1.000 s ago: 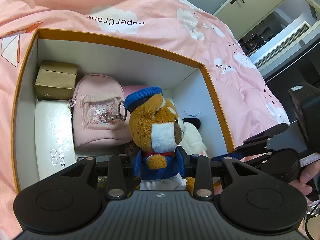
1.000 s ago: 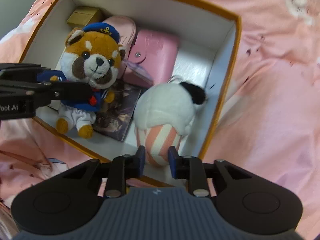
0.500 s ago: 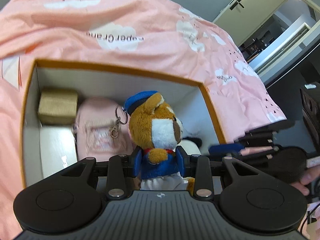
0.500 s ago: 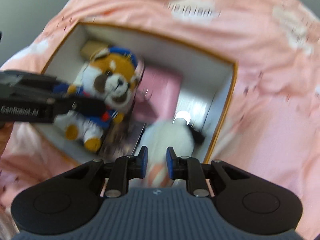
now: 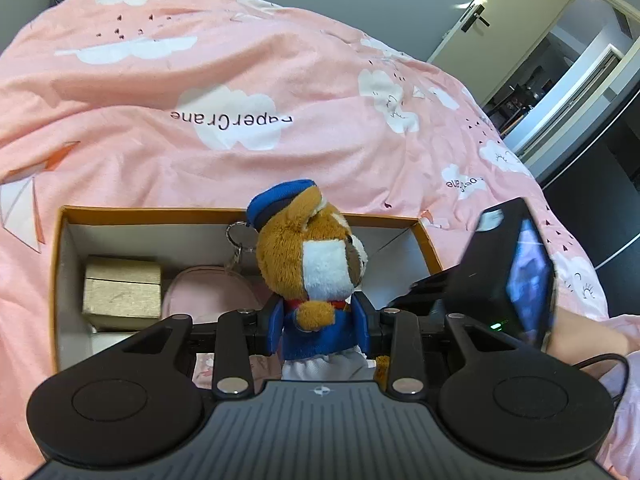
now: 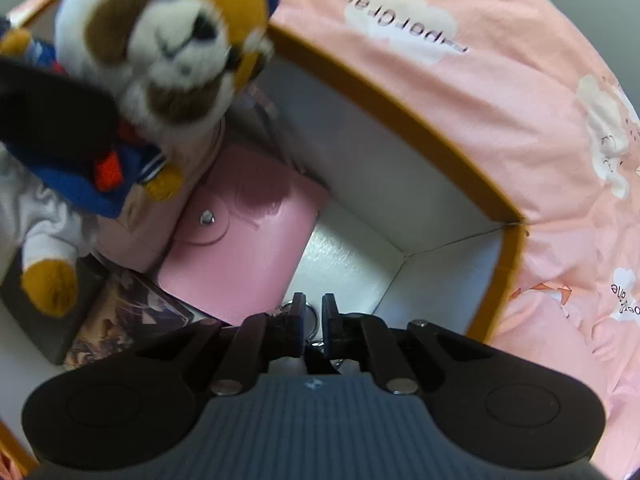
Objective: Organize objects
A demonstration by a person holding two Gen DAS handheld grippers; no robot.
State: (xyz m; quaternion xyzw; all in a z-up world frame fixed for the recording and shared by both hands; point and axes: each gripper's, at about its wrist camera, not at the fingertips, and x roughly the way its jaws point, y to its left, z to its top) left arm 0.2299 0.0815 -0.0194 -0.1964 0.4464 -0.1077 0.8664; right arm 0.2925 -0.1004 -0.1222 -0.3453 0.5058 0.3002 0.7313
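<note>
We hold two black tongs over an orange-rimmed box [image 5: 240,213] that sits on a bed covered with a pink cloud-print quilt [image 5: 248,80]. Our left tongs [image 5: 318,324] pinch a plush bear [image 5: 308,264] in a blue sailor cap and blue jacket by its body, so it sits upright between the fingers with its head above the box rim. Beyond the left tongs, inside the box, we see a gold gift box [image 5: 122,292] toward the left wall and a pale pink pouch [image 5: 208,296] just beside it.

Our right tongs [image 6: 314,320] point steeply down into the box near its right corner. Their jaws are closing to a narrow gap, with a small metal key ring [image 6: 314,322] between them; what the ring hangs from is hidden beneath the tongs. Just ahead of them lies a pink snap wallet [image 6: 244,240], and to its left a dark picture card [image 6: 132,320].
</note>
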